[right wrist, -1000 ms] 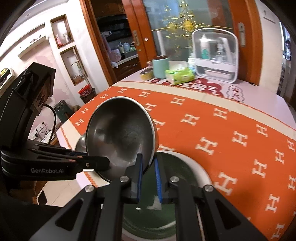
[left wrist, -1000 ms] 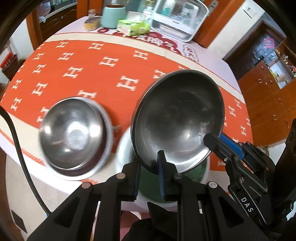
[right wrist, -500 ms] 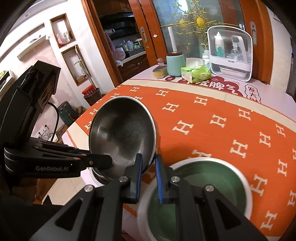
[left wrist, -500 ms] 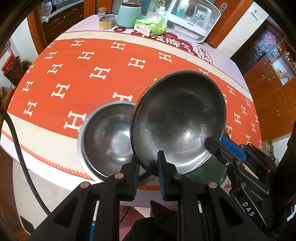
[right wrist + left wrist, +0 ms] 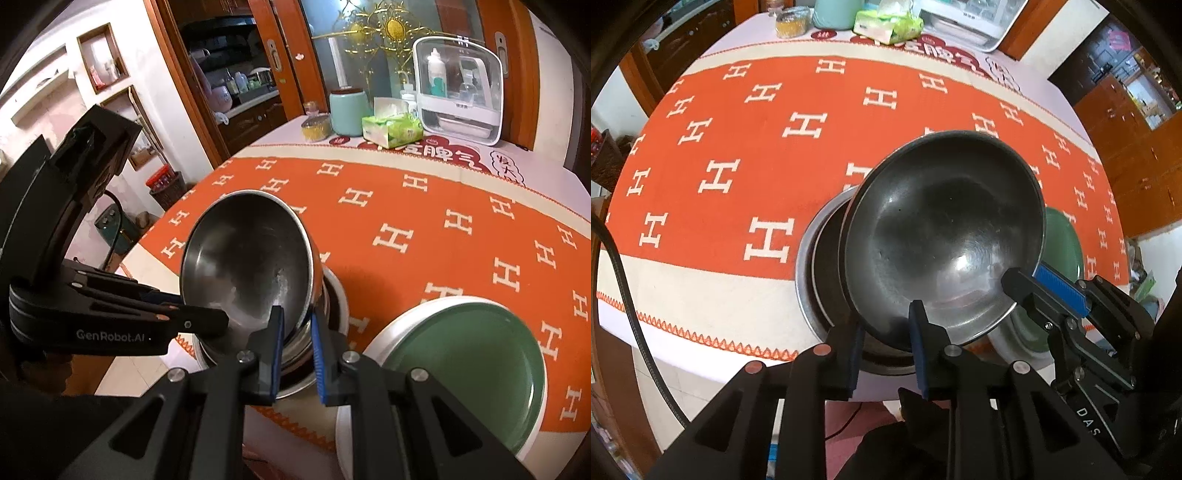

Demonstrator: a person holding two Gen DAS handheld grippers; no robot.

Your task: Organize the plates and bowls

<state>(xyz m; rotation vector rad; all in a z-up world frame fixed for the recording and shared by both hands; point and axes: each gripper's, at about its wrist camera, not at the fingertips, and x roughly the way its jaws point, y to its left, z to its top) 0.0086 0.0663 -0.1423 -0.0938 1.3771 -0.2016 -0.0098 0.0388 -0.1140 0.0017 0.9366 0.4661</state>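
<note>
Both grippers are shut on the rim of one steel bowl (image 5: 945, 236), also in the right wrist view (image 5: 247, 269). My left gripper (image 5: 886, 332) pinches its near rim. My right gripper (image 5: 297, 334) pinches its right rim and shows in the left wrist view (image 5: 1030, 280). The held bowl hangs tilted just above a second steel bowl (image 5: 823, 266) on the table's front edge, partly inside it. A green plate (image 5: 469, 365) on a white plate (image 5: 373, 347) lies to the right.
An orange cloth with white H marks (image 5: 768, 122) covers the round table. At the far side stand a mint canister (image 5: 347, 110), a tissue pack (image 5: 393, 129), a small jar (image 5: 316, 127) and a white storage box (image 5: 460, 88). The table edge is right below the bowls.
Both grippers carried the held bowl left, off the green plate, and over the second steel bowl. It now sits lower, overlapping that bowl. The green plate is uncovered.
</note>
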